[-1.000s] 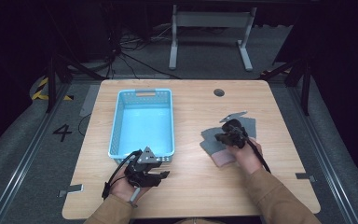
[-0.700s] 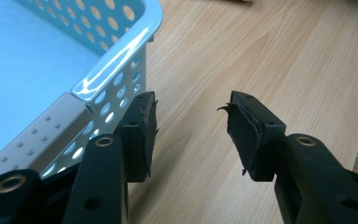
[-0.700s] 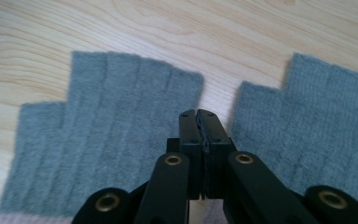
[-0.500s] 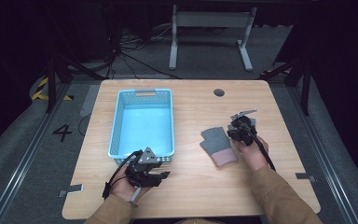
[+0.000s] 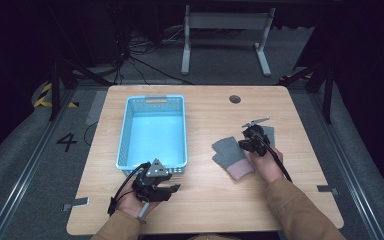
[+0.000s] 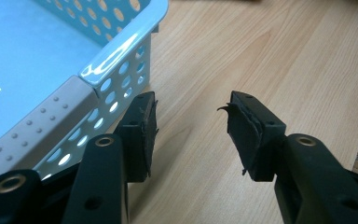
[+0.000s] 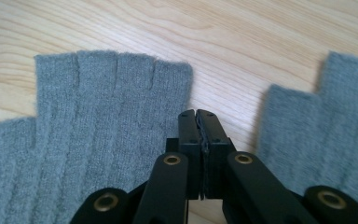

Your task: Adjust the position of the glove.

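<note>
Two grey knitted fingerless gloves lie flat on the wooden table [image 5: 205, 120], side by side with a strip of bare wood between them. The left glove [image 5: 230, 154] [image 7: 98, 121] has a pink cuff. My right gripper and its hand hide much of the right glove [image 5: 269, 134] [image 7: 321, 126]. The right gripper [image 5: 249, 144] [image 7: 198, 116] hovers over the gap between the gloves, jaws shut with nothing in them. My left gripper [image 5: 174, 189] [image 6: 191, 126] rests near the table's front edge beside the near corner of the light blue basket [image 5: 125, 135] [image 6: 88, 79]; it is open and empty.
The basket holds nothing and stands on the left half of the table. A round cable hole [image 5: 235, 99] sits near the far edge. Bare wood stretches between the basket and the gloves and along the front. Dark floor and a metal stand [image 5: 225, 30] lie beyond the table.
The right gripper has shifted to the right, off the bunched gloves. The gloves now lie flat and apart. The left gripper has not moved.
</note>
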The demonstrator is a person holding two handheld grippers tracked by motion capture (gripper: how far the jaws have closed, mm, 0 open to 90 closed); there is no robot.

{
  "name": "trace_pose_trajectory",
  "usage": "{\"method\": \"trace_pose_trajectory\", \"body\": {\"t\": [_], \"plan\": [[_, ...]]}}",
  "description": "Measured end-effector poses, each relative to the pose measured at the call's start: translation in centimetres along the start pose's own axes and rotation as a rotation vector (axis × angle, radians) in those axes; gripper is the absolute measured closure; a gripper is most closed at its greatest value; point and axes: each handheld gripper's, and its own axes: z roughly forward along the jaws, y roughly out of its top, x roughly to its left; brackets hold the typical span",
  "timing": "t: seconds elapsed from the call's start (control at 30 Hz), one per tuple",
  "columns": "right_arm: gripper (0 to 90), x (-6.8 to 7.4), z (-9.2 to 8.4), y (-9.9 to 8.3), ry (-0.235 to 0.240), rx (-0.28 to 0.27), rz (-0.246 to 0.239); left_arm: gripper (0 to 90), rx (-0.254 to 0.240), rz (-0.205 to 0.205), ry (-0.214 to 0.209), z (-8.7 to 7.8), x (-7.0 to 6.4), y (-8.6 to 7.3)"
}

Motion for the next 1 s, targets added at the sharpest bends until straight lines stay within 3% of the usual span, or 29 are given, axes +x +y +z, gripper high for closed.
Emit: {"method": "trace_pose_trajectory", "body": {"t": [0.1, 0.23, 0.53, 0.87, 1.0], "plan": [[89.3, 0.4, 0.0, 0.1, 0.012, -0.007, -0.029, 52.7, 0.001, -0.001, -0.001, 0.0, 0.0, 0.0], [89.3, 1.8, 0.2, 0.2, 0.063, 0.002, -0.083, 52.7, 0.001, 0.001, -0.002, 0.1, 0.0, 0.1], [89.3, 3.6, 0.1, 0.2, 0.150, 0.023, -0.144, 52.7, -0.001, 0.003, -0.005, 0.1, 0.0, 0.1], [89.2, 5.7, -0.7, -0.2, 0.251, 0.084, -0.219, 52.7, -0.004, 0.012, -0.013, 0.3, 0.0, 0.5], [89.2, 6.2, -0.9, -0.4, 0.267, 0.105, -0.246, 52.7, -0.003, 0.019, -0.018, 0.5, 0.0, 0.7]]}}
